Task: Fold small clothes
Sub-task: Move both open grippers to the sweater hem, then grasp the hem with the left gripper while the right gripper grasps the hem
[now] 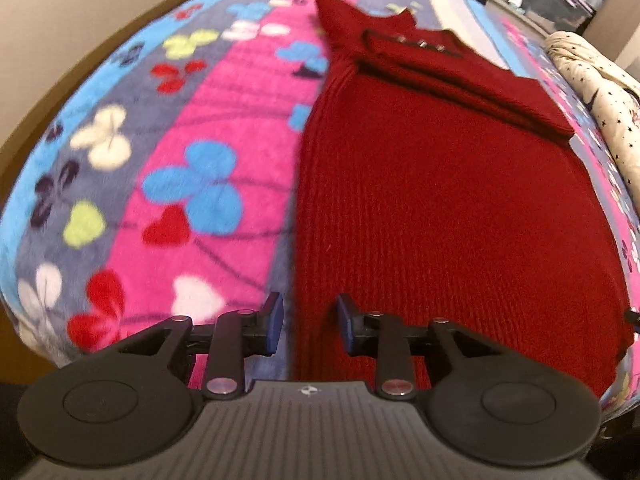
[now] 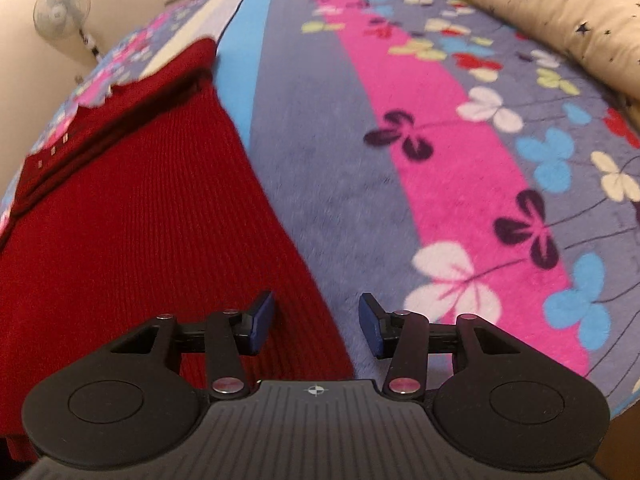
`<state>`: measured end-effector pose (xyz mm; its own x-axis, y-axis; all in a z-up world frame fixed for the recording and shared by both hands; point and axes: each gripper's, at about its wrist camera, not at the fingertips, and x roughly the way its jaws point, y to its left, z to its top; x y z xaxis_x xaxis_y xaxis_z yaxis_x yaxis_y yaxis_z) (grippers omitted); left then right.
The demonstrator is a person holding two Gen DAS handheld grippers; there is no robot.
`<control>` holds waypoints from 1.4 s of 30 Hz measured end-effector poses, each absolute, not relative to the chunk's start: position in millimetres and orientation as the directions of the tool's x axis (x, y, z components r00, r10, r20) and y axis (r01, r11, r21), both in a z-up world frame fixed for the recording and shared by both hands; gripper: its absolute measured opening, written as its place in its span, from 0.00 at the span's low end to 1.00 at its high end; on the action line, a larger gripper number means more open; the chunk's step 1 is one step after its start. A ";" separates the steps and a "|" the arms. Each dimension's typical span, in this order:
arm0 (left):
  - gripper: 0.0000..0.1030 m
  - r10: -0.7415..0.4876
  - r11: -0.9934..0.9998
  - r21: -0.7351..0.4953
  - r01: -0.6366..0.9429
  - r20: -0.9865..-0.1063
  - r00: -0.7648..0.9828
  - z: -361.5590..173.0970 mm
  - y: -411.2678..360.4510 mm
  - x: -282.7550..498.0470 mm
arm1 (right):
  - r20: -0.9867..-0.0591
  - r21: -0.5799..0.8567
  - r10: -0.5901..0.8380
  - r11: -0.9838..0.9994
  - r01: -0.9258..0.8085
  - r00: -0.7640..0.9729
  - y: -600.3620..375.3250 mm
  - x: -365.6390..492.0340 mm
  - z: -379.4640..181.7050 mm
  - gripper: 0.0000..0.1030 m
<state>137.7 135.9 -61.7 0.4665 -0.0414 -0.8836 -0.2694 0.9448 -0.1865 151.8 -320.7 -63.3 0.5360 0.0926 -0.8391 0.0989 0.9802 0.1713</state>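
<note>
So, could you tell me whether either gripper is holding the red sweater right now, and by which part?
Nothing is held. The left gripper and the right gripper both stand open, each straddling a side edge of the red sweater near its hem, pads not pressing.

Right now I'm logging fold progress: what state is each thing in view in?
Red ribbed knit sweater: lying flat on the blanket, sleeves folded across its upper part, not gripped.
Colourful butterfly-print fleece blanket: spread out under the sweater.
Cream star-print quilt: bunched beside the blanket.
Left gripper: open, straddling the sweater's left edge.
Right gripper: open, straddling the sweater's right edge.
</note>
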 end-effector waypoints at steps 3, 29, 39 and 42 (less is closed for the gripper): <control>0.33 -0.105 0.922 -0.252 -0.295 -0.894 0.436 -69.3 144.1 128.8 | -0.847 0.135 0.077 0.988 0.072 0.526 -312.8 153.3 -65.6 0.57; 0.14 -0.042 0.981 -0.128 -0.144 -0.872 0.488 -53.1 112.9 117.6 | -0.741 0.221 0.199 0.974 -0.046 0.642 -308.1 145.2 -30.5 0.08; 0.18 -0.083 0.970 -0.175 -0.171 -0.893 0.442 -64.4 123.1 117.9 | -0.845 0.109 0.119 0.993 -0.050 0.521 -294.1 155.1 -56.4 0.27; 0.18 -0.081 0.971 -0.169 -0.168 -0.896 0.436 -65.6 121.7 119.9 | -0.847 0.097 0.114 0.993 -0.060 0.520 -290.6 153.5 -57.9 0.27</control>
<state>119.9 121.7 -65.6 0.4363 -0.0805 -0.8962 -0.1679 0.9712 -0.1691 153.5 -290.6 -57.9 0.5200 0.1141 -0.8465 -0.0600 0.9935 0.0970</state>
